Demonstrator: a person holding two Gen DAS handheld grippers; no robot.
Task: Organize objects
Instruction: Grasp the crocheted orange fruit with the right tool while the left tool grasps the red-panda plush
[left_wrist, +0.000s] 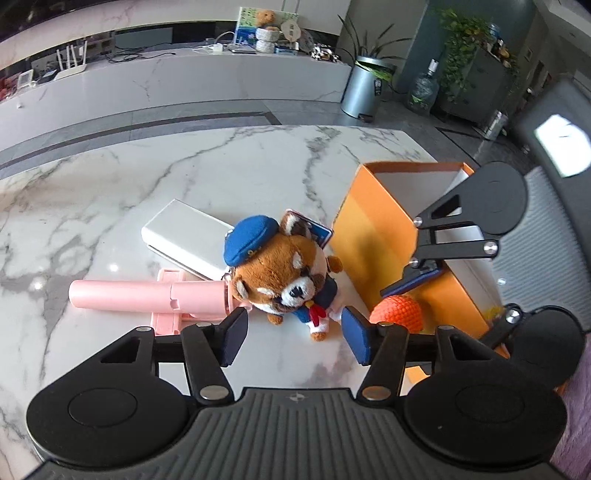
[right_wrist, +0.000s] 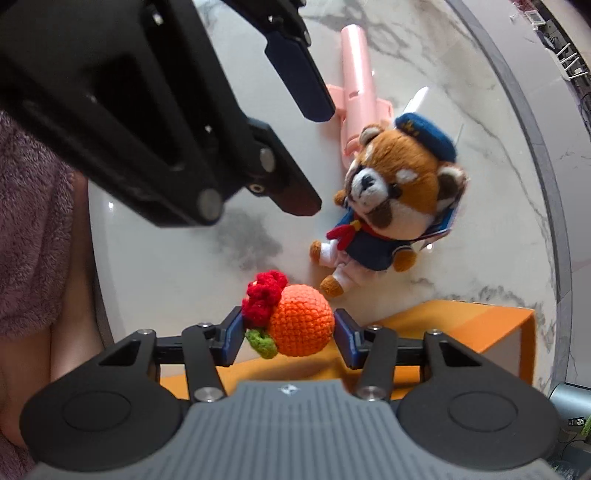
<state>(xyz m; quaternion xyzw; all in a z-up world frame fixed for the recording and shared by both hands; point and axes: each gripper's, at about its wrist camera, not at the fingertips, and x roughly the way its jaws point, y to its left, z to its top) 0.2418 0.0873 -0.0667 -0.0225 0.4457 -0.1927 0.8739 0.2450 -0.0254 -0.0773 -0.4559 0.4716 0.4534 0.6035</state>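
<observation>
On the left of the left wrist view, a pink tube (left_wrist: 147, 293) is lying flat on the marble table (left_wrist: 110, 206), with a white box (left_wrist: 184, 238) lying just behind it. Next to the tube's right end a plush toy (left_wrist: 284, 273) in a blue cap and sailor suit is lying on its back, its head touching the tube's end. The left gripper (left_wrist: 293, 334) is hanging over the toy's lower body with its jaws spread wide and nothing pressed between them; the toy's legs are lying in the gap below. Further right, an orange box (left_wrist: 380, 229) with a white inside is standing open on the table. The right gripper (left_wrist: 400, 282) is hovering at the box's near edge, gripping a crocheted orange ball (left_wrist: 399, 312).

In the right wrist view, a fuzzy purple sleeve (right_wrist: 29, 240) is filling the left edge. The left gripper (right_wrist: 306, 162) is reaching in from the upper left, jaws apart, above bare table. At centre the right gripper (right_wrist: 288, 332) is holding the ball (right_wrist: 303, 319) with its jaws pressing on both sides; red knitted flowers (right_wrist: 264, 297) and a green leaf (right_wrist: 263, 343) are sitting on the ball's left side. The ball is hanging above the box's rim (right_wrist: 461, 314). To the right, the toy (right_wrist: 391, 203) is lying beside the tube (right_wrist: 356, 70).
</observation>
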